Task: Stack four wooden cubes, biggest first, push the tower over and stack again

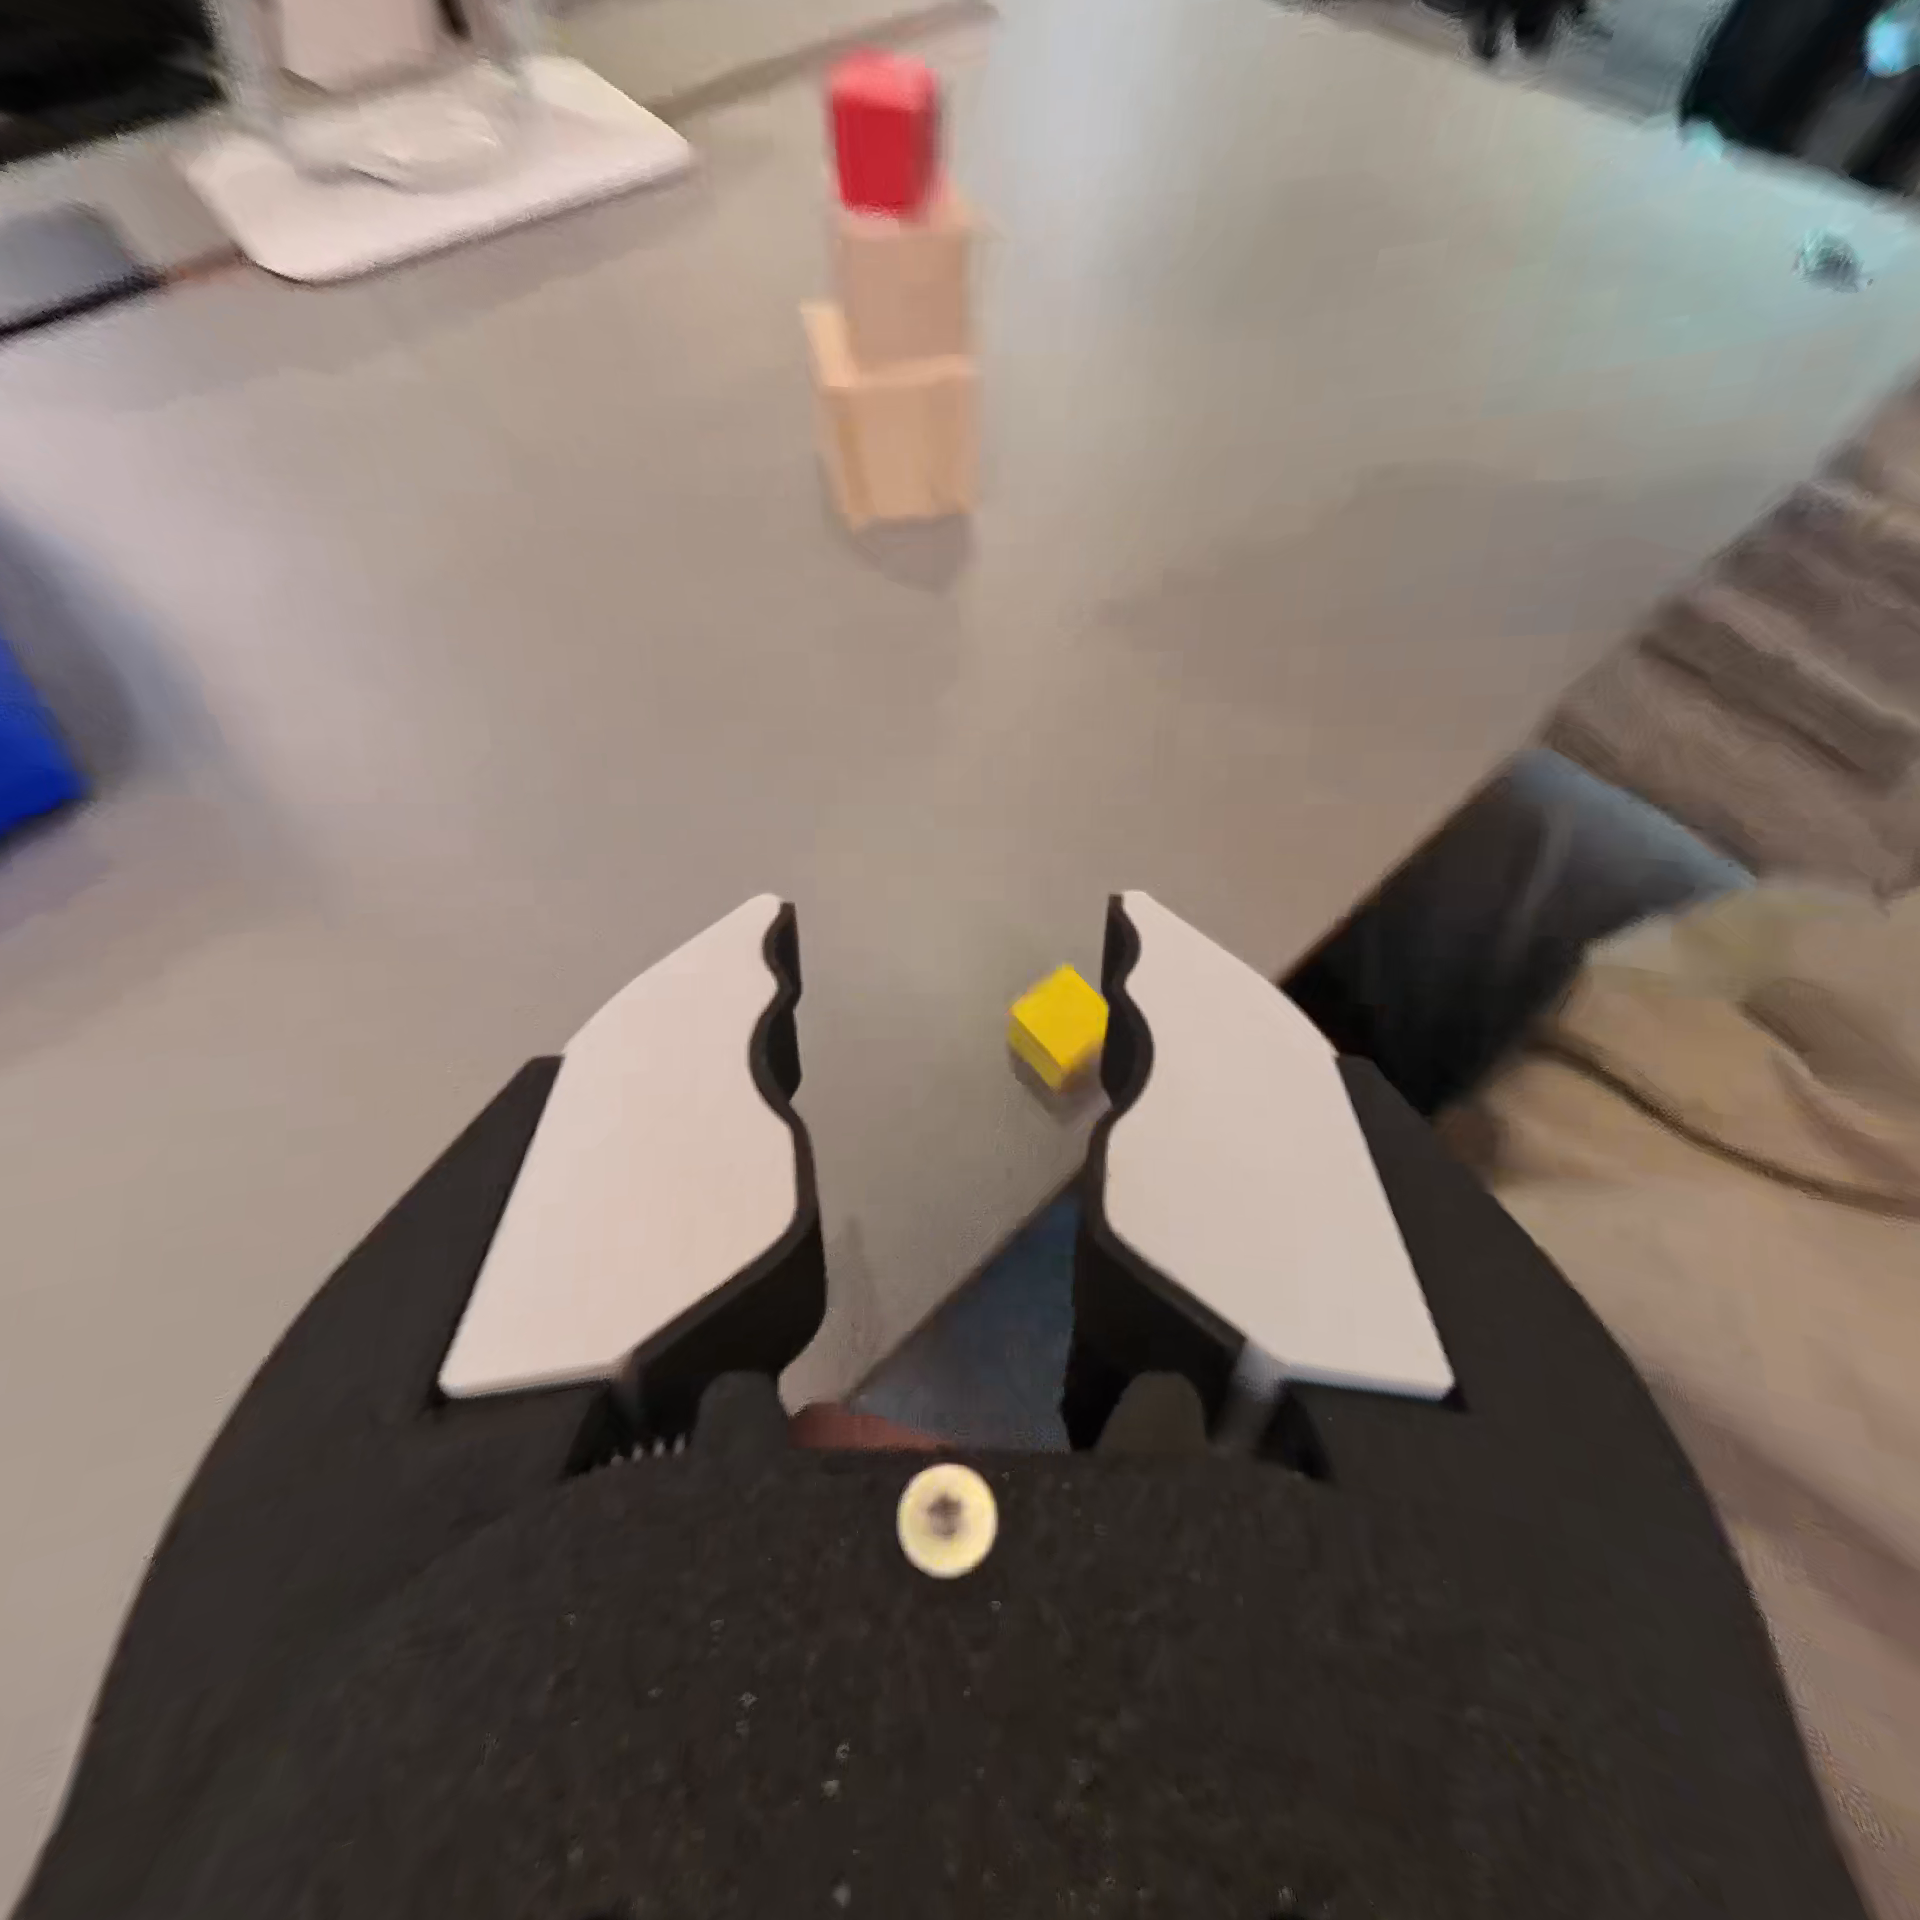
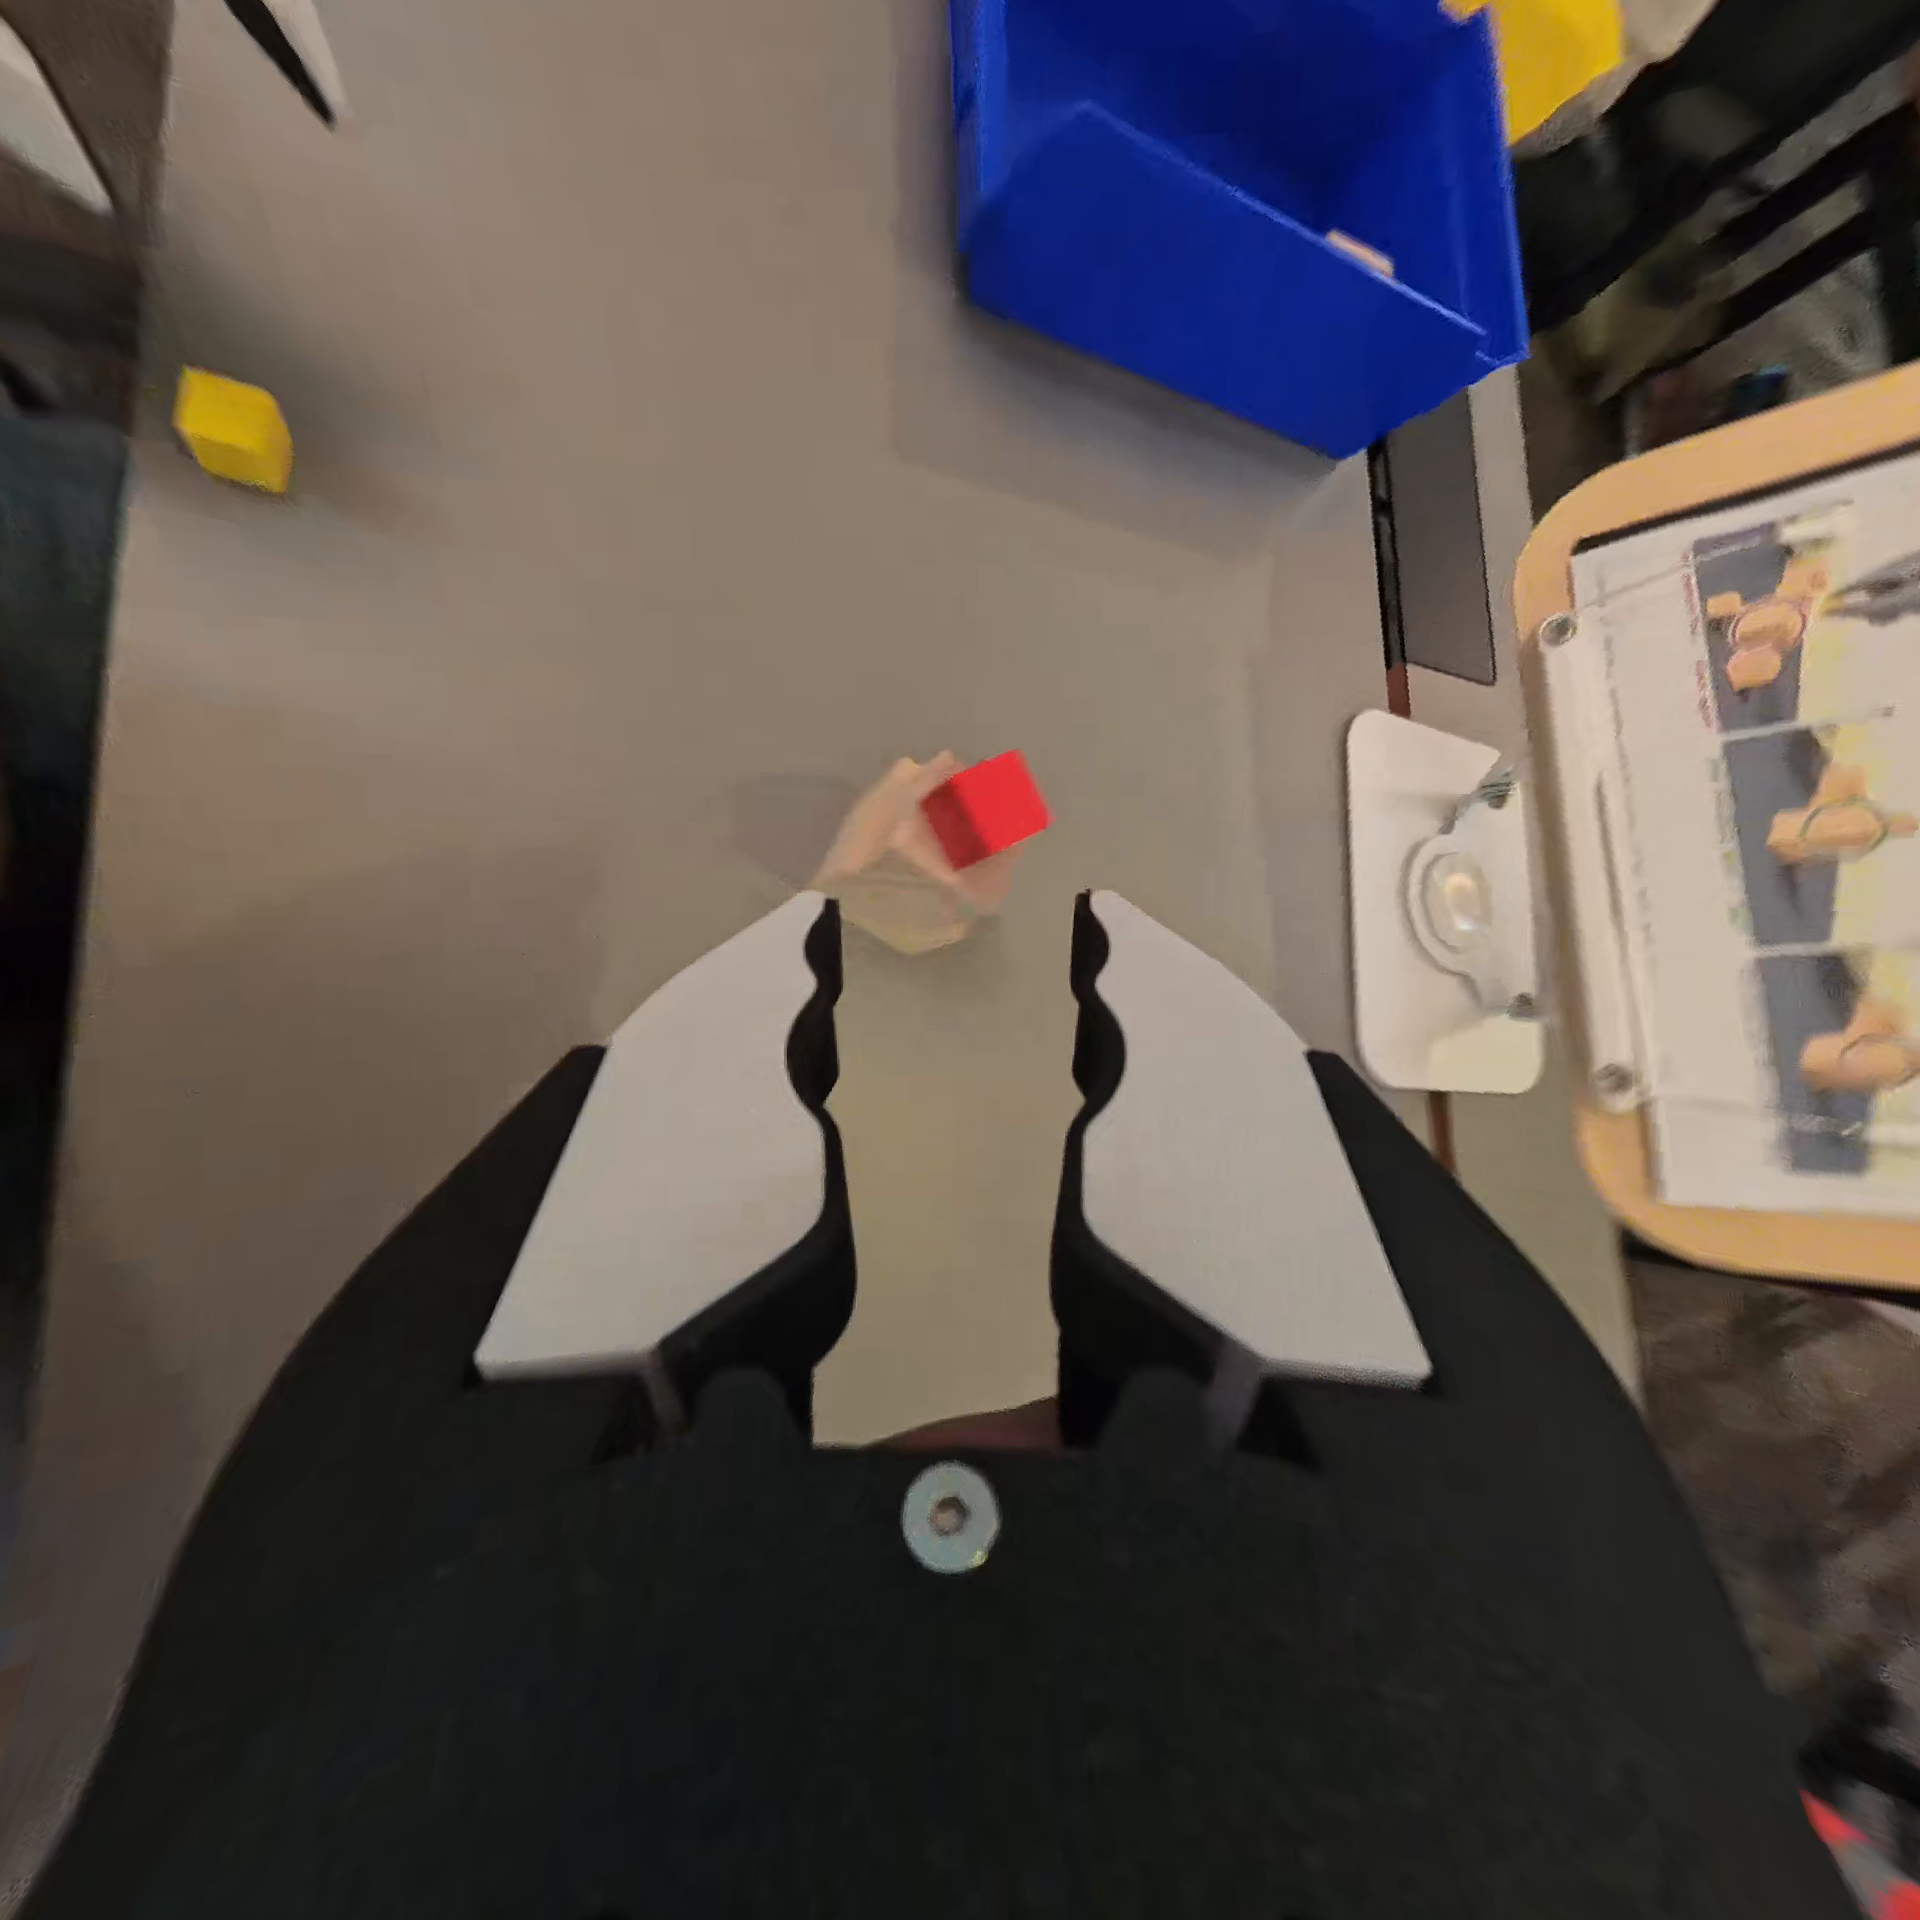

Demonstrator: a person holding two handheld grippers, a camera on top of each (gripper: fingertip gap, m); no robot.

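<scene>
Both grippers gape empty, the left gripper low beside the small yellow cube, the right gripper above the red-topped wooden tower.

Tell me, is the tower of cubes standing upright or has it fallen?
Upright. In the left wrist view the red cube sits on two plain wooden cubes, a standing column. The yellow cube lies apart on the table.

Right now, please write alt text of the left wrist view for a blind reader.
The open left gripper hovers over a grey table, a small yellow wooden cube beside its finger. Farther off stands a tower: red cube on two plain wooden cubes.
</scene>
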